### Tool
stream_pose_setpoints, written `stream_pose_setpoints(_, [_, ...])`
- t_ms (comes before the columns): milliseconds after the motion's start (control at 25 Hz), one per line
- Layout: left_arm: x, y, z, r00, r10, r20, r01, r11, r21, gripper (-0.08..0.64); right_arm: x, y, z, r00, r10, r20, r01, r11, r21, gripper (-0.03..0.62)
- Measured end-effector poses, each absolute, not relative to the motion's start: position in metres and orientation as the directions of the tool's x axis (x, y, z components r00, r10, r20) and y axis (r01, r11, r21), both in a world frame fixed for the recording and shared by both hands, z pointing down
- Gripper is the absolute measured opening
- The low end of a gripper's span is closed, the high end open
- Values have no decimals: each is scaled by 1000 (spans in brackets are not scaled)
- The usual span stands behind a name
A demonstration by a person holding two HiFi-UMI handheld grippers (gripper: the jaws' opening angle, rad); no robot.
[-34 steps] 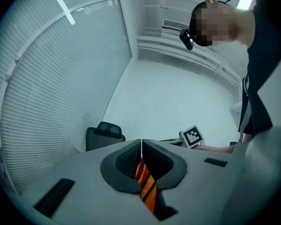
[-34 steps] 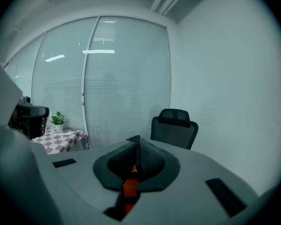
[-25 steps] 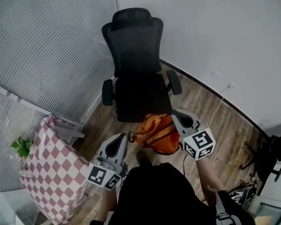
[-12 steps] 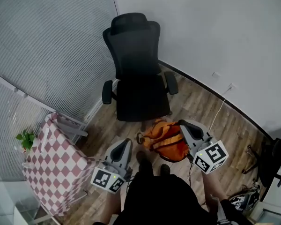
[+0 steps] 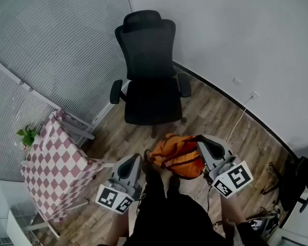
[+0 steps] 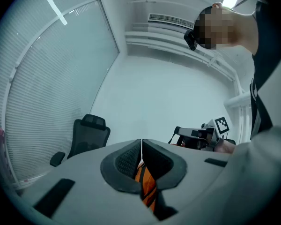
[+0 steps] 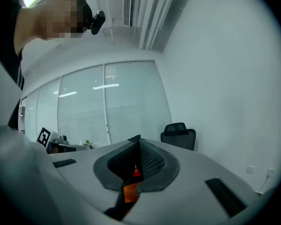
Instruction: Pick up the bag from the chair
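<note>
Between our left gripper [image 5: 134, 159] and our right gripper [image 5: 201, 141] hangs the orange bag [image 5: 177, 152]. It fills this gap, and both pairs of jaws are closed on its orange fabric, so nothing can pass there. Ahead of the grippers the wooden floor [image 5: 215, 111] is open up to the black office chair [image 5: 150, 86], which blocks the way further. Outward of the left gripper the checkered table [image 5: 54, 170] stands near. Outward of the right gripper we have free floor, crossed by a white cable [image 5: 239, 116], and farther a dark object [image 5: 297, 176].
</note>
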State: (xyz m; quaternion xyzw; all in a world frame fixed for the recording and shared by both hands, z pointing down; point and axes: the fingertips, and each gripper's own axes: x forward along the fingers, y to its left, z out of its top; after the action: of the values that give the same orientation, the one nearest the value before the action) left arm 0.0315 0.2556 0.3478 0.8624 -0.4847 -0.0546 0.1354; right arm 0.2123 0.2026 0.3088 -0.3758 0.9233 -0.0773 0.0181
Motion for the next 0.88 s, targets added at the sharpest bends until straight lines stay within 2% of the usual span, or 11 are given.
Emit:
stream_pose_setpoints(320, [44, 286, 338, 495, -869, 10, -836, -473, 278, 37, 226, 248, 295, -748, -663, -2, -660, 745, -101, 23])
stream_pose_setpoints(880, [50, 307, 321, 494, -869, -13, -841, -482, 247, 35, 232, 283, 286, -758, -650, -51, -642, 757, -122, 23])
